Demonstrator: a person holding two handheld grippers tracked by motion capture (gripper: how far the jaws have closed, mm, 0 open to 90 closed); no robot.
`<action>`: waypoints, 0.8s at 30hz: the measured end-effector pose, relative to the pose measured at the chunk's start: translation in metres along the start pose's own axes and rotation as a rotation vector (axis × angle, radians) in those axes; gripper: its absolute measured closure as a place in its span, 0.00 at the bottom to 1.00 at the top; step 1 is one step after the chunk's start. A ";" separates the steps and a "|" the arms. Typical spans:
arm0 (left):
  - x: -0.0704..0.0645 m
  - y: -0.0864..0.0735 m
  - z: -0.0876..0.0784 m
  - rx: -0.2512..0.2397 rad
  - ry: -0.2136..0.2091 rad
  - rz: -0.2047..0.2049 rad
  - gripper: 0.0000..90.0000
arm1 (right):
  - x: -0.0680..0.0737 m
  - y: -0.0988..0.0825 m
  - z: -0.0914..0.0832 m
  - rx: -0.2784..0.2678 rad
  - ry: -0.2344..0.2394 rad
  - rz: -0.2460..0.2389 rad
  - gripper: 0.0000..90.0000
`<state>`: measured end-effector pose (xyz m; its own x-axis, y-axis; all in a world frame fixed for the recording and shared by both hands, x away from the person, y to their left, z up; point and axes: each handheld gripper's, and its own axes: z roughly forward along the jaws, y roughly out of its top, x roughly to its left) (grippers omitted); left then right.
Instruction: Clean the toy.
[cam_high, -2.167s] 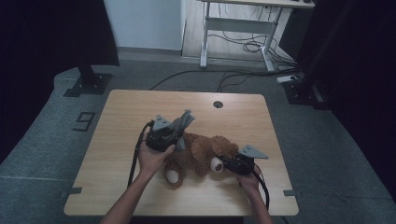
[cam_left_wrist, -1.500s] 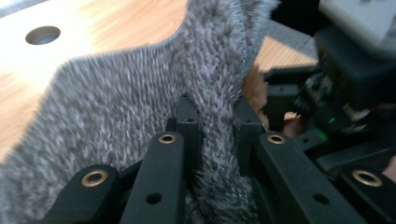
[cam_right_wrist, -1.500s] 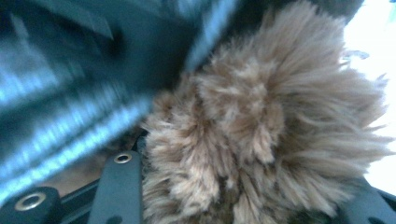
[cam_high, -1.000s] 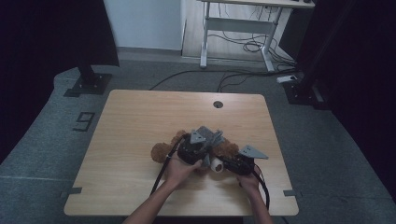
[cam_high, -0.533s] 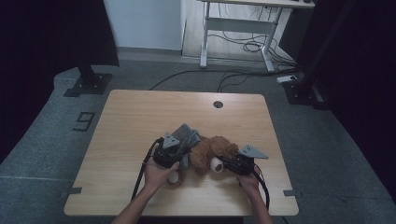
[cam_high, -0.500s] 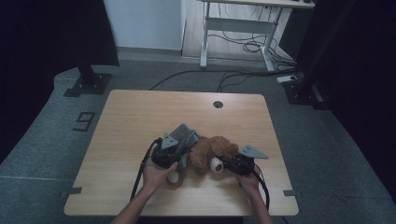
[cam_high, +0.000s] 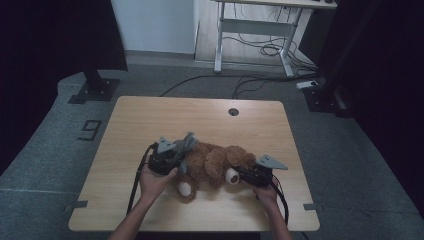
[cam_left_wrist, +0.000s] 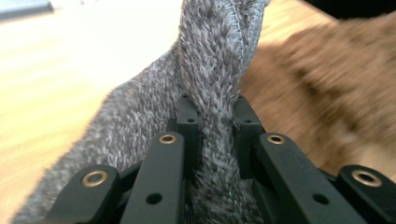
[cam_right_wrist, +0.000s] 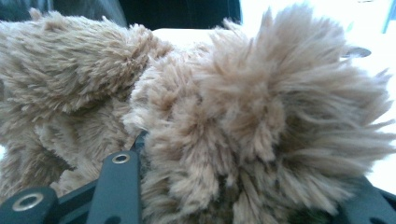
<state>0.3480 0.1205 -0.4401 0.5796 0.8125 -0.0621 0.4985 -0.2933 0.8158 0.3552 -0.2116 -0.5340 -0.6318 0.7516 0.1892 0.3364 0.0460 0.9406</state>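
Note:
A brown teddy bear lies on its side in the middle of the wooden table. My left gripper is at the bear's left end, shut on a fold of grey fuzzy cloth that stands up from the jaws. In the left gripper view the cloth is pinched between the black fingertips of the left gripper, with the bear's brown fur just beyond to the right. My right gripper is shut on a furry limb of the bear beside its pale paw pad.
A round cable hole sits near the table's far edge. Beyond the table stand a desk frame with loose cables on the floor and a black stand base at the left. Both forearms come in over the near edge.
My left gripper has moved leftward from over the bear's middle to its left end, carrying the grey cloth along. The right gripper and the bear have stayed put.

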 end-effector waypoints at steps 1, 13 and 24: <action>-0.009 0.009 0.002 -0.012 -0.022 0.010 0.86 | 0.000 0.000 0.000 0.000 0.000 -0.001 0.54; -0.111 0.063 0.059 0.003 -0.180 0.175 0.86 | 0.001 0.000 -0.001 0.002 -0.001 -0.007 0.54; -0.112 0.036 0.084 0.067 -0.145 0.189 0.86 | 0.001 -0.001 -0.001 0.006 -0.010 -0.008 0.54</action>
<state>0.3547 -0.0234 -0.4523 0.7506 0.6608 0.0018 0.4115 -0.4695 0.7812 0.3538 -0.2118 -0.5349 -0.6274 0.7579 0.1786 0.3357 0.0563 0.9403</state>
